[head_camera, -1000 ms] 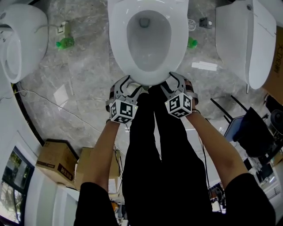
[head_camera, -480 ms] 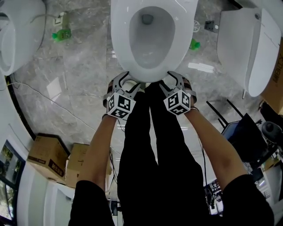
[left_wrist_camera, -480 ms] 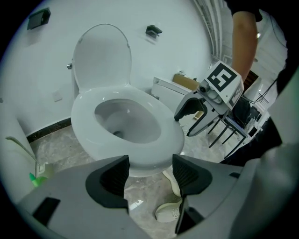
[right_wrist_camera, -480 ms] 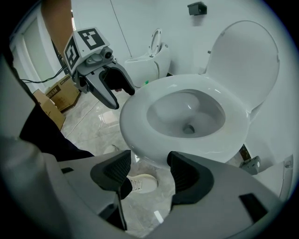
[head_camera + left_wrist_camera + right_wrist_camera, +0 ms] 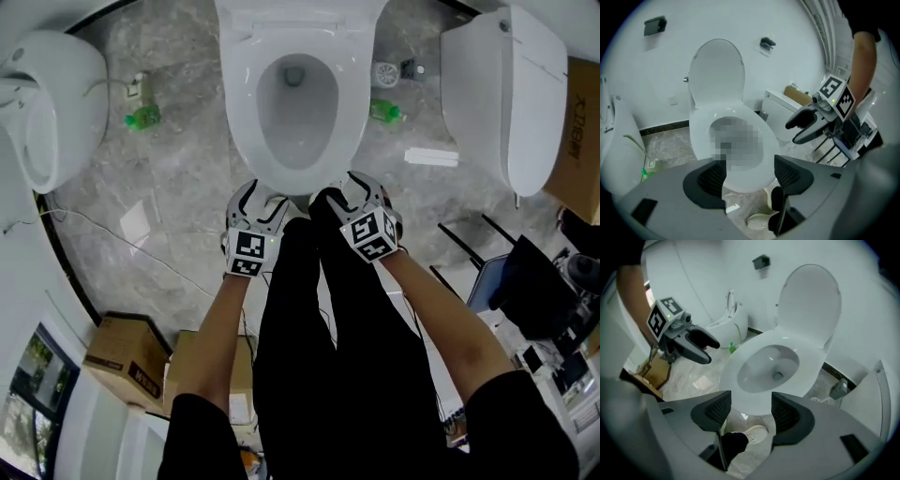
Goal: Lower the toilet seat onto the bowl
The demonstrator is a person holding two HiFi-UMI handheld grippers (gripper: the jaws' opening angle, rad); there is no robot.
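Note:
The white toilet seat [image 5: 239,103] lies flat on the bowl, and its lid [image 5: 717,70] stands upright against the wall. My left gripper [image 5: 261,199] hovers at the front rim on the left. Its jaws are opening, and the pads touch nothing. My right gripper [image 5: 343,192] is at the front rim on the right, open and empty. In the left gripper view the seat's front edge [image 5: 701,136] shows just beyond my left gripper [image 5: 746,173], with the right gripper [image 5: 806,126] to the side. The right gripper view shows the seat [image 5: 815,357], the lid [image 5: 811,296] and the left gripper [image 5: 696,345].
Another toilet [image 5: 56,94] stands at the left and a closed one [image 5: 511,94] at the right. Two green bottles [image 5: 141,117] [image 5: 386,111] lie on the grey marble floor. Cardboard boxes [image 5: 127,356] sit at the lower left. The person's black-clad legs [image 5: 328,328] and a pale shoe [image 5: 752,433] are below the grippers.
The head view has shifted and pulled back a little. Both grippers stay by the front rim, slightly lower in the picture. The seat has not moved.

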